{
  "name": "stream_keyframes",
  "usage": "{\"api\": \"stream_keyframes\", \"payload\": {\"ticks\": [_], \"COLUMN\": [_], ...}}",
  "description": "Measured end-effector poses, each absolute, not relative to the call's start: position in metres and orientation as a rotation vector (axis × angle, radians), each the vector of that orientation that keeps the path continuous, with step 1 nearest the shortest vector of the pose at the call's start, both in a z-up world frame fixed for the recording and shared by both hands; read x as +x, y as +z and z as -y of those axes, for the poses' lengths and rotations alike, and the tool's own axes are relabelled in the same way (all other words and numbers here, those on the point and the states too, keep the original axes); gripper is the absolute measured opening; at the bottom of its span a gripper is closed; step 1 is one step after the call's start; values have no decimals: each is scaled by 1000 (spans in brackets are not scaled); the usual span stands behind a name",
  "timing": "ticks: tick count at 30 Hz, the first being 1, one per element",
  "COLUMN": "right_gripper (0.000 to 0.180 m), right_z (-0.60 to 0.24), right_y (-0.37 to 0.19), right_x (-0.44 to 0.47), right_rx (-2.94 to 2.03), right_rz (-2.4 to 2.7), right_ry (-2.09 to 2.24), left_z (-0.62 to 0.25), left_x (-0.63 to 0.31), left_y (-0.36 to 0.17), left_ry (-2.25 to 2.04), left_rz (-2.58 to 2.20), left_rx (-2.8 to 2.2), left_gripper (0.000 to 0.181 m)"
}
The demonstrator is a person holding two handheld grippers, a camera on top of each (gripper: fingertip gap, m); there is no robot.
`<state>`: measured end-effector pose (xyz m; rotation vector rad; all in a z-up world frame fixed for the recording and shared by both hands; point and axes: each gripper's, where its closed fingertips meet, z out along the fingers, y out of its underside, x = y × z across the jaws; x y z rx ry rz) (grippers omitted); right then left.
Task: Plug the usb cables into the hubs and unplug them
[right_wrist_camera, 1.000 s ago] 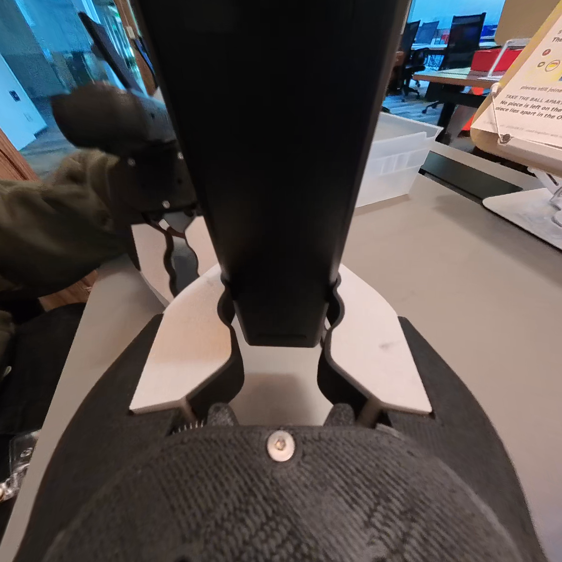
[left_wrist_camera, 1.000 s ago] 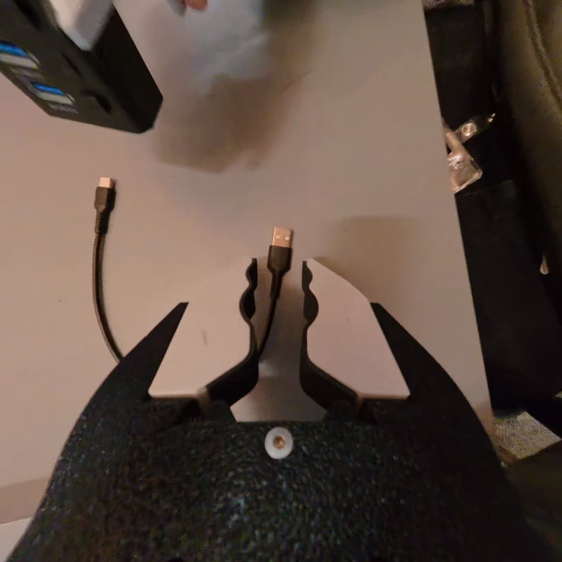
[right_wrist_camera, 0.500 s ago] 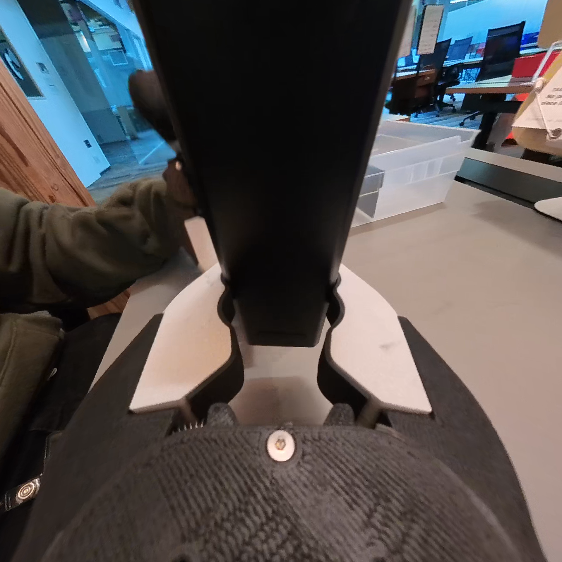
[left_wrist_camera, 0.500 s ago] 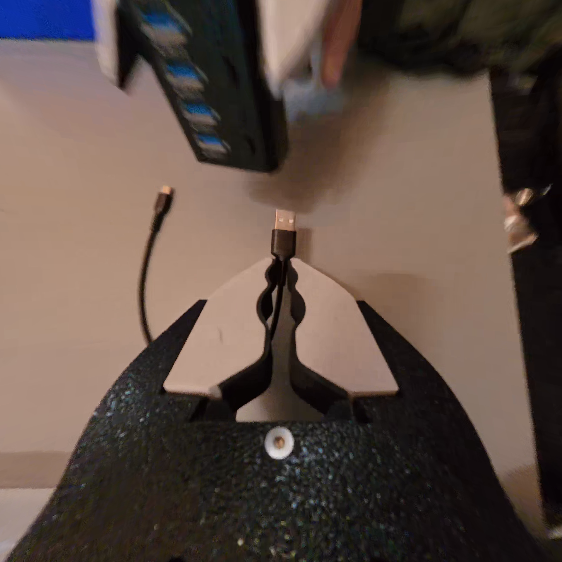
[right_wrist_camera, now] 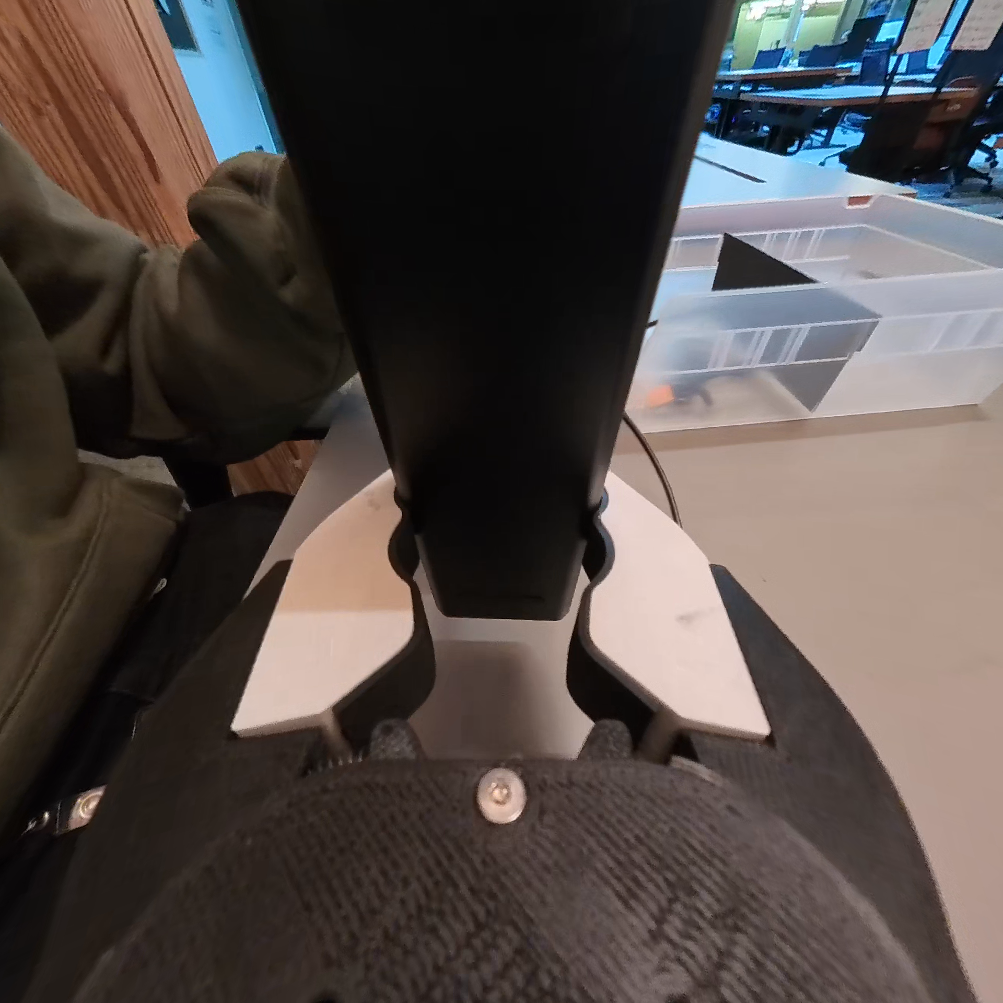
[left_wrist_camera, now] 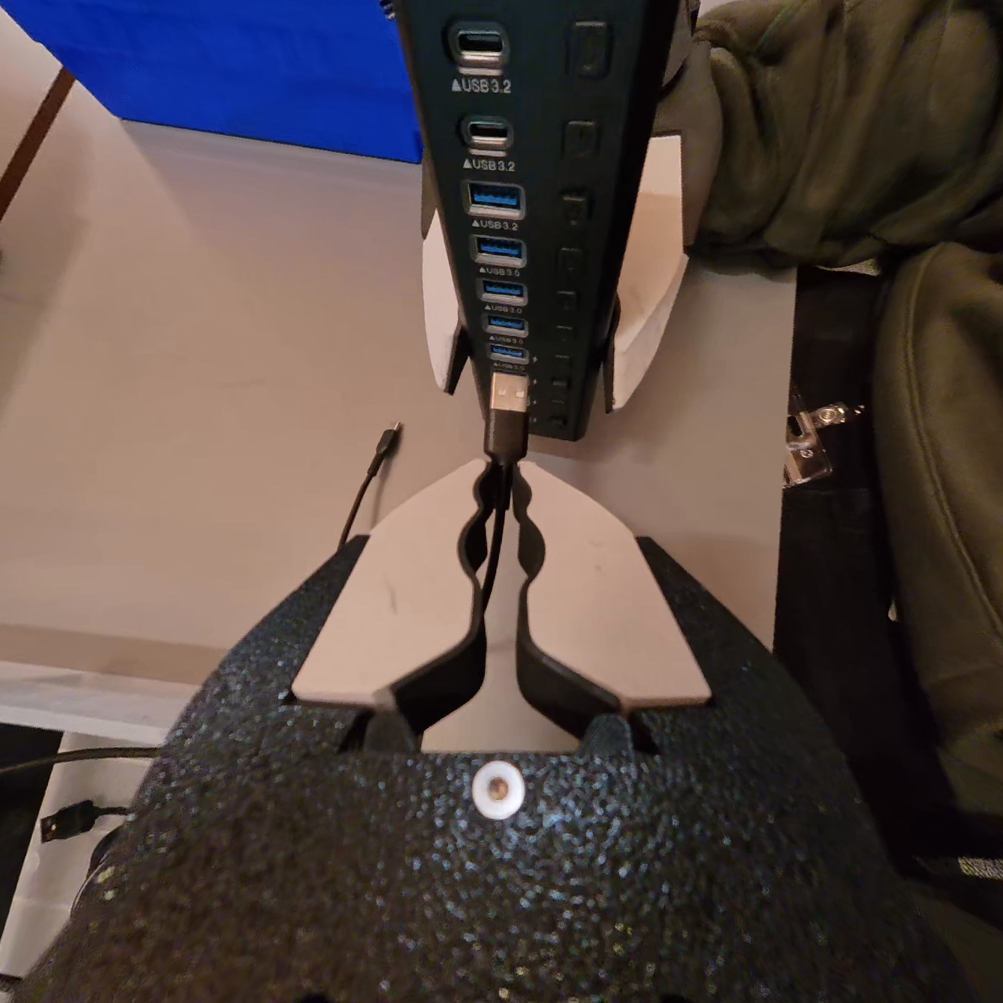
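Observation:
My left gripper [left_wrist_camera: 502, 471] is shut on a black cable just behind its USB-A plug [left_wrist_camera: 508, 415]. The plug's metal tip points up in front of the lower ports of a long black USB hub [left_wrist_camera: 521, 228]. The hub has a column of ports, several with blue inserts. My right gripper [right_wrist_camera: 496, 507] is shut on the hub [right_wrist_camera: 488, 271] and holds it upright above the table; its white fingers [left_wrist_camera: 646, 325] show on both sides of the hub in the left wrist view. The cable's other end with a small plug [left_wrist_camera: 386, 438] lies on the table.
The grey table [left_wrist_camera: 190, 325] carries a blue box [left_wrist_camera: 228, 70] at the back. A clear plastic bin [right_wrist_camera: 814, 325] stands on the table in the right wrist view. A person's olive sleeve [left_wrist_camera: 841, 135] is at the right. Another black connector [left_wrist_camera: 65, 824] lies at lower left. The grippers are tip to tip, or close to it. Left tips and right tips are each some 30 cm from the black connector [left_wrist_camera: 65, 824].
The left gripper closed on the cable and lifted it toward the hub. The right gripper swung the hub round so its port side faces the plug, now close in front.

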<state>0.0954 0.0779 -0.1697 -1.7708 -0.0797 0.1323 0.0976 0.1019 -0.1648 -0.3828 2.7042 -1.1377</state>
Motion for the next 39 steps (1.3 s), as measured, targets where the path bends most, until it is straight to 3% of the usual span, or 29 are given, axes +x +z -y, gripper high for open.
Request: {"api": "stream_keyframes", "payload": {"ticks": [1,22,32,39], "right_gripper": [61,61,61,61], "right_z": [-78,-83,-72,-67], "right_y": [-171,-191,-164,-166], "right_x": [93,75,86,92], "right_rx": [-1784,-1993,-1838,-1844], "right_rz": [96,251,164,141], "right_ry": [130,56,107,90], "left_z": [-102,-98,-77,-70], "left_x": [96,81,95,102], "left_y": [-165,-175,-133,-134], "left_ry": [-1133,-1045,-1688,-1622], "left_rz": [-2717,-2833,-2518,-2472], "left_rx": [-377,-330,-251,-241], "left_gripper": [5,4,6,6]}}
